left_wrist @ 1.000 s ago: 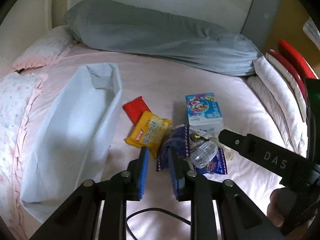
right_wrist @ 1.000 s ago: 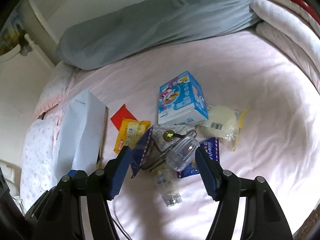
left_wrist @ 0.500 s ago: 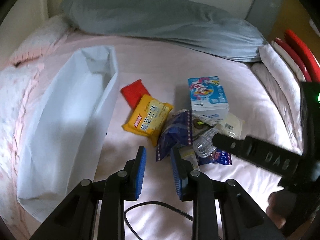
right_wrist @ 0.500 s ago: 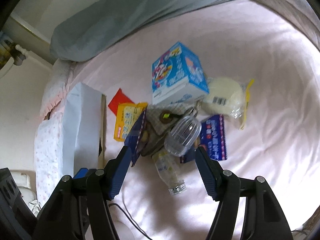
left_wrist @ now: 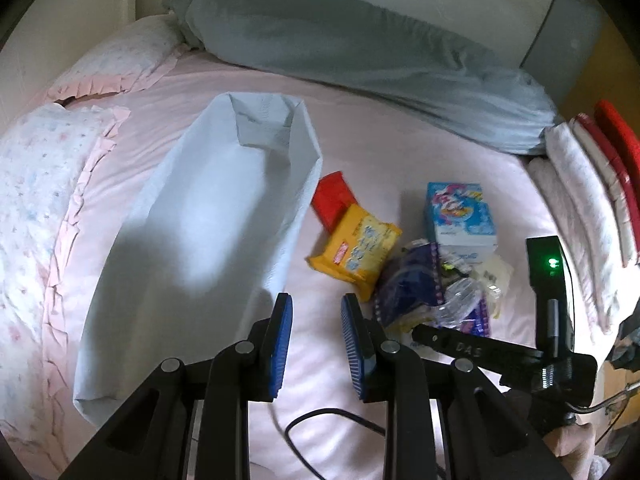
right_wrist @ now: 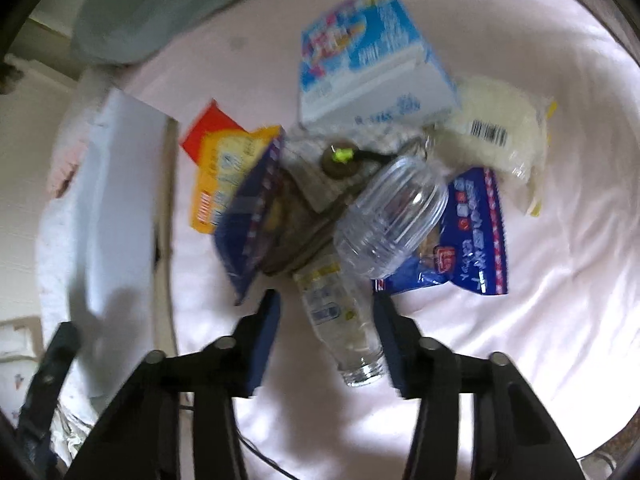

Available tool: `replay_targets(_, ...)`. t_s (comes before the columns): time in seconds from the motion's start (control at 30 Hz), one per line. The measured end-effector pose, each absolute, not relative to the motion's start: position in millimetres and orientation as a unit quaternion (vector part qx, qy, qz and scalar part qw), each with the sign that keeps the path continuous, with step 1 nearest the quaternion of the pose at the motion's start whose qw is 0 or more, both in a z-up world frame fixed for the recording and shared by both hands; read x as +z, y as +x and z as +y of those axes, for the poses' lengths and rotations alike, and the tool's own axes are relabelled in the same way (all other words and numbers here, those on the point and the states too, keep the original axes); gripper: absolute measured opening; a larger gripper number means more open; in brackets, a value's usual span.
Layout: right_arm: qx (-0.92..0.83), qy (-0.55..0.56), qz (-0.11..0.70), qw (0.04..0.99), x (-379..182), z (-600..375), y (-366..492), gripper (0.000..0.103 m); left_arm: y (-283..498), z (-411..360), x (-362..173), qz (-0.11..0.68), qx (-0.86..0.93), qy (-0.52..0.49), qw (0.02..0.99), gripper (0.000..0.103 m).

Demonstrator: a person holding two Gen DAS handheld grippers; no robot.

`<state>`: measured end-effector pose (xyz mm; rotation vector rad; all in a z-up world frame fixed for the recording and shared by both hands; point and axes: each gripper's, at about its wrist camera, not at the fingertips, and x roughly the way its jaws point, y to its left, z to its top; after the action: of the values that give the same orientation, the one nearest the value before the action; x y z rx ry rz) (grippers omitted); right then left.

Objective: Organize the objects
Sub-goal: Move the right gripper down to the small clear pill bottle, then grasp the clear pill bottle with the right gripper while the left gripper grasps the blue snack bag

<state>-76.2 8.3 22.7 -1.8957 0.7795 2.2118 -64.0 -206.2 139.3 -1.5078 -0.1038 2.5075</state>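
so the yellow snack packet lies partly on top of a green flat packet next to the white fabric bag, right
Not quite: the flat packet under the yellow snack packet is red, not green. It does lie next to the white fabric bag, as the left wrist view shows.

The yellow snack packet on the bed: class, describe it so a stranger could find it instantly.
On the pink bed sheet, just right of the long white bag, lies a small pile. The yellow snack packet is at its left edge, overlapping a red packet; it is the only yellow wrapper there.
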Motion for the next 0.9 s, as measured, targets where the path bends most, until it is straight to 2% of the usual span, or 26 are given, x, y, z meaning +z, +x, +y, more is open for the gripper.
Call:
replay_targets(0.13,0.724,-0.651,0.215,0.075,4.3,-5.1,-86.5,0.042,-65.5,-203.0,128.1,-0.011,0.844,-0.526,0.102,0.025)
replay_targets(0.23,0.706,-0.674,0.207,0.069,-11.4,-14.4,-90.8,0.043,-65.3,-207.1,123.6,-0.019,0.839,-0.533,0.105,0.025)
replay_targets(0.33,0.720,-0.661,0.199,0.069,-3.0,-17.2,-90.7,0.041,-64.8,-210.6,124.8,-0.031,0.841,-0.529,0.111,0.025)
replay_targets(0.5,0.720,-0.654,0.225,0.054,7.2,-11.4,-84.1,0.039,-62.8,-211.8,129.1,-0.036,0.846,-0.520,0.111,0.025)
replay_targets(0.7,0.749,-0.600,0.281,0.015,47.0,2.3,-61.1,0.037,-60.9,-201.1,135.6,-0.048,0.853,-0.503,0.129,0.025)
replay_targets(0.9,0.770,-0.557,0.310,0.041,70.0,31.6,-53.4,0.036,-61.9,-176.4,136.9,-0.042,0.856,-0.498,0.134,0.030)
